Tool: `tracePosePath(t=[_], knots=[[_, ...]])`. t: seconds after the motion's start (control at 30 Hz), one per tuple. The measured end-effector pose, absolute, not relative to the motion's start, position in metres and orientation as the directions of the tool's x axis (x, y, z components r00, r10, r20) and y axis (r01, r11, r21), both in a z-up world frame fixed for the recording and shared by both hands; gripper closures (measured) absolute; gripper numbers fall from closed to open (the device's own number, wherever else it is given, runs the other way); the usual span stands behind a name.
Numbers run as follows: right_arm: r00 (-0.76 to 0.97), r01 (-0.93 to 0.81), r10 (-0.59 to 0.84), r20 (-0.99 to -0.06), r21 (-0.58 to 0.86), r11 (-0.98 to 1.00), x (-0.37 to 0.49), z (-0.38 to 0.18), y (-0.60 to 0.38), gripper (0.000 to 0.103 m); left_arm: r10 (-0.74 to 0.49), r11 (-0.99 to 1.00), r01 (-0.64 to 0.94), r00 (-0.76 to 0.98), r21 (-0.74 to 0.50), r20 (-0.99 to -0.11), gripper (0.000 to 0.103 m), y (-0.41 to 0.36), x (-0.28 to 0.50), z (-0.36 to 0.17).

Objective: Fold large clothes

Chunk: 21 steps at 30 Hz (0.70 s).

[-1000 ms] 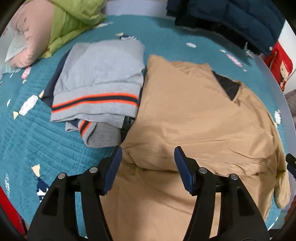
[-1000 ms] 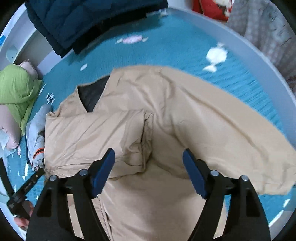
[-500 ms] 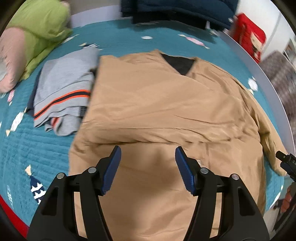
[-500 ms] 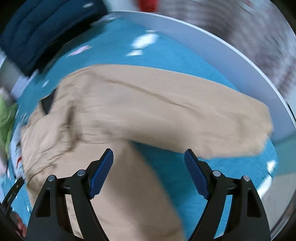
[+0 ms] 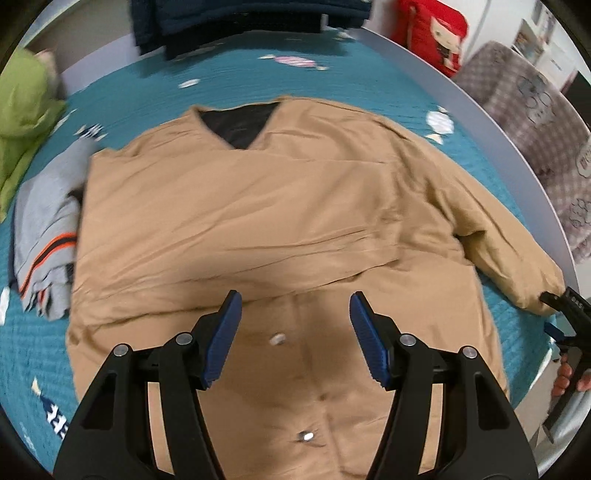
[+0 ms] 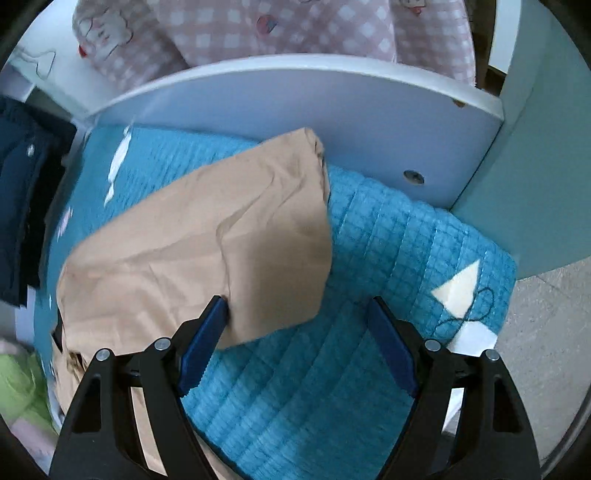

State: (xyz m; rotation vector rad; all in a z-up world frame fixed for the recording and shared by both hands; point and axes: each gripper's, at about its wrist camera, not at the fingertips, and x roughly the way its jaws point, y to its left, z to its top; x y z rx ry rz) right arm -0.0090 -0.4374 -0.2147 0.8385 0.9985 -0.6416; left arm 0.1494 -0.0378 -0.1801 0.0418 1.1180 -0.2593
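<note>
While blurred, tan jacket point(image 5: 266, 221) covers gray sweater point(image 5: 44, 236); hem cut off.

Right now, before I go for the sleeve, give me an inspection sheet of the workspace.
Surface: bed with a teal quilt, white patterns on it.
Job's things: tan jacket spread front up, one sleeve folded across the chest; the other sleeve lies out toward the bed's edge.
Clutter: grey striped garment beside the jacket; green pillow; dark blue coat at the far end.
Grippers: left gripper over the jacket front, jaws open and empty. Right gripper at the sleeve cuff, jaws open, one pad against the cloth.
Cables: nothing seen.
Surroundings: pale bed board, checked pink bedding behind it.
</note>
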Motion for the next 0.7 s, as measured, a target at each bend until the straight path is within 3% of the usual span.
tracePosePath(t=[0.03,0.1,0.17,0.27,0.3,0.33,0.5,0.7], knots=[[0.418,0.792,-0.088,-0.904,0.316,0.522,-0.006,-0.214,-0.438,0.032,-0.193,0.966,0.237,0.407,-0.101,-0.893,0.041,-0.044,0.152,-0.18],[0.465,0.786,-0.047,-0.884,0.388,0.481,-0.002,-0.216,-0.441,0.049,-0.205,0.962,0.249,0.402,-0.109,-0.892,0.041,-0.054,0.158,-0.18],[0.519,0.767,0.004,-0.855,0.468,0.44,0.005,-0.221,-0.444,0.056,-0.215,0.958,0.262,0.398,-0.114,-0.892,0.041,-0.065,0.166,-0.18],[0.509,0.78,0.004,-0.861,0.463,0.422,0.018,-0.227,-0.448,0.057,-0.23,0.953,0.276,0.395,-0.124,-0.889,0.041,-0.078,0.178,-0.178],[0.518,0.773,-0.002,-0.856,0.466,0.43,0.022,-0.225,-0.448,0.078,-0.238,0.951,0.279,0.393,-0.131,-0.888,0.041,-0.081,0.182,-0.178],[0.525,0.763,-0.001,-0.851,0.47,0.443,0.026,-0.224,-0.448,0.089,-0.246,0.949,0.282,0.391,-0.139,-0.887,0.041,-0.084,0.186,-0.178],[0.554,0.736,-0.11,-0.825,0.423,0.529,0.04,-0.185,-0.439,0.092,-0.279,0.941,0.29,0.378,-0.173,-0.883,0.042,-0.099,0.211,-0.178],[0.667,0.629,-0.172,-0.725,0.424,0.652,0.056,-0.109,-0.432,0.092,-0.426,0.897,0.257,0.289,-0.359,-0.857,0.076,-0.117,0.259,-0.191]])
